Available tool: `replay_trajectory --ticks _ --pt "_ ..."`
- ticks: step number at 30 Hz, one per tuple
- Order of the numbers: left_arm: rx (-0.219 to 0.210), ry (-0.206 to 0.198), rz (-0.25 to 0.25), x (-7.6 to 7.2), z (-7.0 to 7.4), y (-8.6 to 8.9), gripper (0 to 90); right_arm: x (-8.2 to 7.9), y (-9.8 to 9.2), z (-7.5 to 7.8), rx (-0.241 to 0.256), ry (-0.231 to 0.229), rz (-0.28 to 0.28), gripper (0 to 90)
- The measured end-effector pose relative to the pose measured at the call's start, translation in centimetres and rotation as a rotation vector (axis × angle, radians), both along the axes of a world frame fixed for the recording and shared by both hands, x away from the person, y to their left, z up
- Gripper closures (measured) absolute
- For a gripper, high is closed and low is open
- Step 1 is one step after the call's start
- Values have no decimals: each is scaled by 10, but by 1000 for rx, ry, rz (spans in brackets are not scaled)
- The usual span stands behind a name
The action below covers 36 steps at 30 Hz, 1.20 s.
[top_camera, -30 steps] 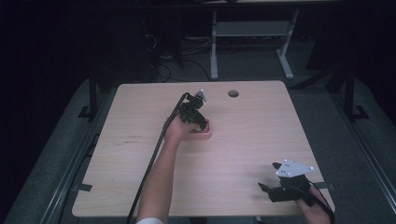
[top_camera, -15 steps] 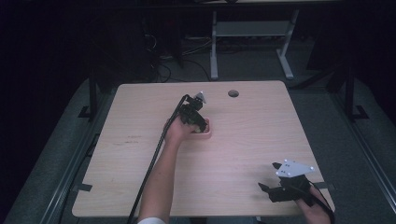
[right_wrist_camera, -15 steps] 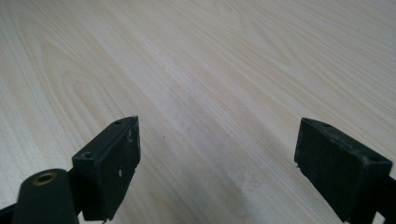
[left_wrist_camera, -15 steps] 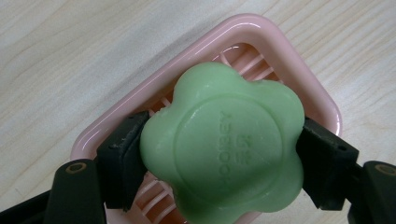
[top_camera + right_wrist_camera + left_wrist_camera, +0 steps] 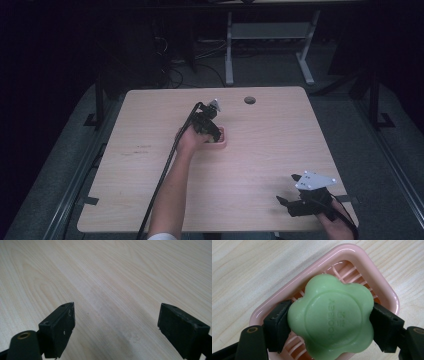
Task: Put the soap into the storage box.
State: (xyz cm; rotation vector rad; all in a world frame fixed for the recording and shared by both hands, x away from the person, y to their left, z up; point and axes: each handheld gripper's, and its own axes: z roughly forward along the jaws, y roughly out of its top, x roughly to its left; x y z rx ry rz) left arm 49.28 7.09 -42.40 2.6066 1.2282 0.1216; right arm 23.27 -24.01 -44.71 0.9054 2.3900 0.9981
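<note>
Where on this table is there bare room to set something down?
Most of the table is bare: the left side beyond the left gripper, and the stretch between the pink soap dish and the right gripper. It is crowded only at the dish, where the green soap sits clamped.

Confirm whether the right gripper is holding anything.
No: in the right gripper view the right gripper stands wide open over the bare wooden table, with nothing between its two black pads.
</note>
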Motion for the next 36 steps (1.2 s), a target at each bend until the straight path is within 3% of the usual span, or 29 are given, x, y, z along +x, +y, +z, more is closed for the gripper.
replay_trajectory --ticks 5,16,36 --pt "-26 -6 6 0 3 2 257 0 0 0 0 0 0 138" --pt "-30 -51 -11 -6 16 4 258 0 1 0 -4 2 3 138" --pt "-81 -81 -18 -15 35 11 249 1 0 -1 -9 -6 0 138"
